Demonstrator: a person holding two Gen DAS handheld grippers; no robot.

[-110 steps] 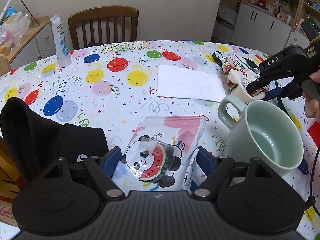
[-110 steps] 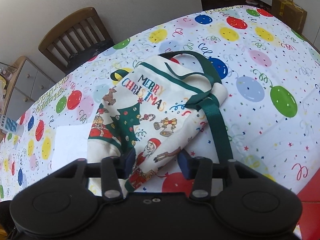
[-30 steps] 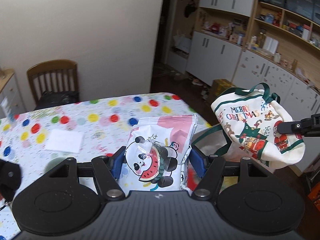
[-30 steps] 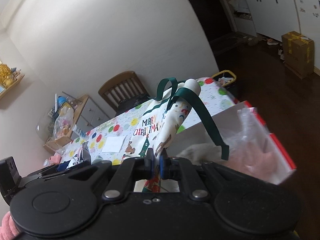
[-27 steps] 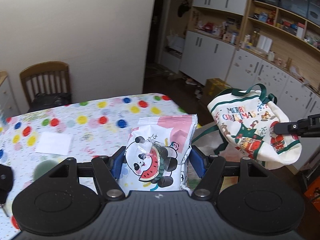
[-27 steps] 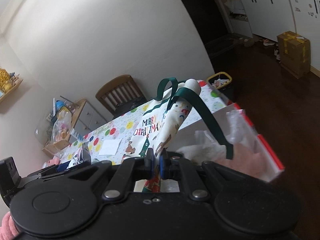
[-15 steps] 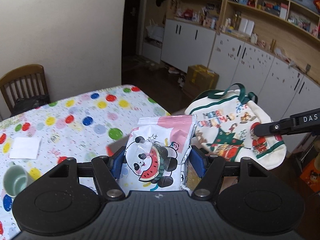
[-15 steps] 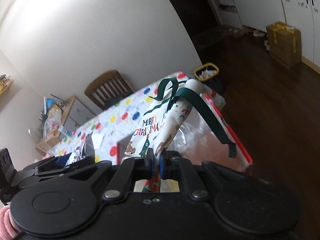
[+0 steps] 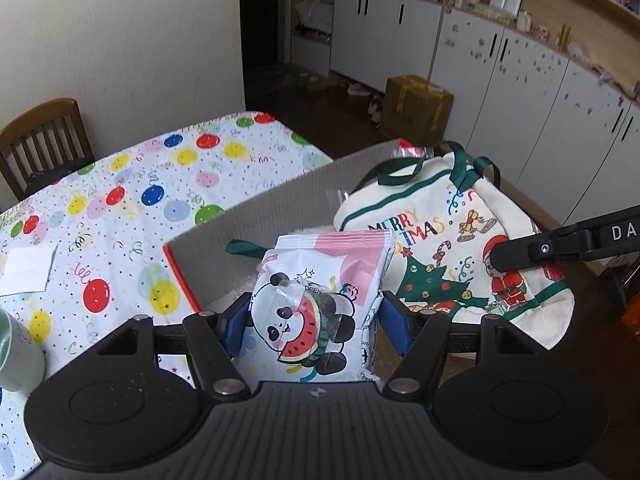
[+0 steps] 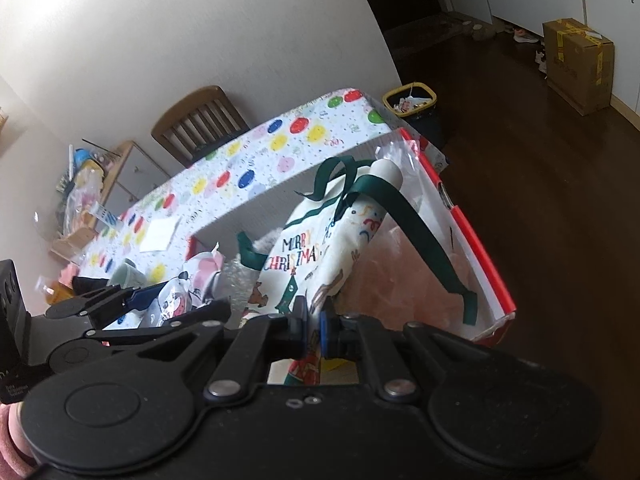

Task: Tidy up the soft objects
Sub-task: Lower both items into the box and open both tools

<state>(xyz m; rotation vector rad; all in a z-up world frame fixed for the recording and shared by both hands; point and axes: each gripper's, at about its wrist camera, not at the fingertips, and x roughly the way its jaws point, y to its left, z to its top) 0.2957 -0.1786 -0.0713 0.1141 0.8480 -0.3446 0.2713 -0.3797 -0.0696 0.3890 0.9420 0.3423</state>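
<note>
A white pack with a panda and watermelon print sits between the blue pads of my left gripper, which is shut on its sides. My right gripper is shut on the lower edge of a cream "Merry Christmas" cloth bag with green straps. Both hang over an open cardboard box with a red rim, beside the table. In the left wrist view the bag hangs to the right, pinched by the right gripper. The right wrist view shows the left gripper and its pack at the left.
Clear plastic over something pink lies in the box. The balloon-print table carries a green mug and a white paper. A wooden chair, a yellow bin and a brown carton stand around.
Both grippers have swung away from the table and come down over the red-rimmed box, each still holding its item. The box now looks nearer and larger.
</note>
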